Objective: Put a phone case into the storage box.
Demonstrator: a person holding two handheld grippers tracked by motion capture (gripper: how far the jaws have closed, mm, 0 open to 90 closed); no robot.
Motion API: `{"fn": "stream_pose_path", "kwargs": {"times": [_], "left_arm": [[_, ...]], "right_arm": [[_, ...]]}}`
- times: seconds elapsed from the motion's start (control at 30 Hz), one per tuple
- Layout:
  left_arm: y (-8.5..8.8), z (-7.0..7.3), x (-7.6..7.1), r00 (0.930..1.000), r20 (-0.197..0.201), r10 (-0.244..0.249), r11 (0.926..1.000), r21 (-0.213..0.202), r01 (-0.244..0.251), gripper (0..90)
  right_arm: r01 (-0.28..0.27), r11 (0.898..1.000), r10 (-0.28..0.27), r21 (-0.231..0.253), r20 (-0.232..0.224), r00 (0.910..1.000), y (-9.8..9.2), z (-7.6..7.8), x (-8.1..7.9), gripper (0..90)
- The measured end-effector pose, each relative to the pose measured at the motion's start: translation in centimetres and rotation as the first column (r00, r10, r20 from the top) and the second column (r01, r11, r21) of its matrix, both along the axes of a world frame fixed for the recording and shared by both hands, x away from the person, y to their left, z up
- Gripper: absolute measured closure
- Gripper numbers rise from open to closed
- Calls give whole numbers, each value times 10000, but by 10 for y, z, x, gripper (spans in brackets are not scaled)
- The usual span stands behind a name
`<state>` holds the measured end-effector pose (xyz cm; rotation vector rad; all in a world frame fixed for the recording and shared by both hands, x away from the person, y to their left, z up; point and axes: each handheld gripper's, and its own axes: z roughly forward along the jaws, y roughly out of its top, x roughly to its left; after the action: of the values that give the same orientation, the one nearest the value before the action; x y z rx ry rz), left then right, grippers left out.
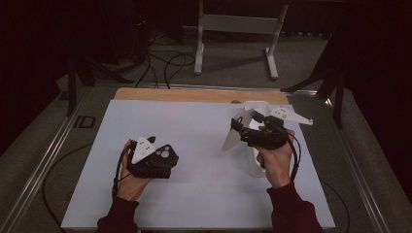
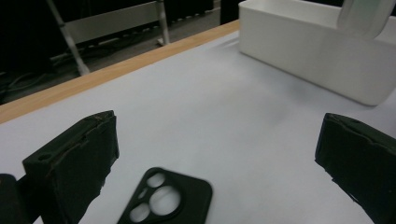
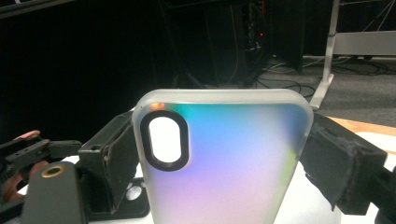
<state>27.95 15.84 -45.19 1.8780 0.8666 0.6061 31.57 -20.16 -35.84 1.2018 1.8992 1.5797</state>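
Jaws right: clamp iridescent phone case [image 3: 224, 158] | jaws left: wide over black phone case [image 2: 166, 200]

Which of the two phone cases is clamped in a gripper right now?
The frosted iridescent case, clamped by the right gripper. The black case lies flat, loose on the table.

A white surface [image 1: 194, 194] is seen, with a strip of bare wood [image 1: 194, 94] along its far edge. A black case [image 2: 166, 199] with round camera cut-outs is laid flat on the surface, between the left fingers [image 2: 74, 161] and just ahead of their roots, touched by neither. A white bin [image 2: 322, 60] is set on the surface well beyond the left fingers, toward the wooden strip; in the high view it is placed directly under the right fingers [image 1: 236, 124].
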Motion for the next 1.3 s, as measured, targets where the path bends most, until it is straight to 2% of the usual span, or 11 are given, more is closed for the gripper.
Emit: {"fn": "stream_pose_path", "kwargs": {"times": [0.57,0.87,1.0,1.3], "left_arm": [[35,-17,-10,9976,-25,697,9973,218,-696,0],[48,-22,-14,9974,76,710,9973,-169,-709,0],[51,-24,-16,9977,124,663,9978,-70,-662,0],[56,-27,-17,9968,148,782,9969,-139,-780,0]], "right_arm": [[424,9986,-414,-324,319,9986,-4,5,10,170],[547,9978,-532,-368,422,9977,-6,9,14,170],[672,9967,-650,-449,498,9966,-9,10,18,170],[899,9952,-878,-381,530,9947,-11,10,27,170]]}}
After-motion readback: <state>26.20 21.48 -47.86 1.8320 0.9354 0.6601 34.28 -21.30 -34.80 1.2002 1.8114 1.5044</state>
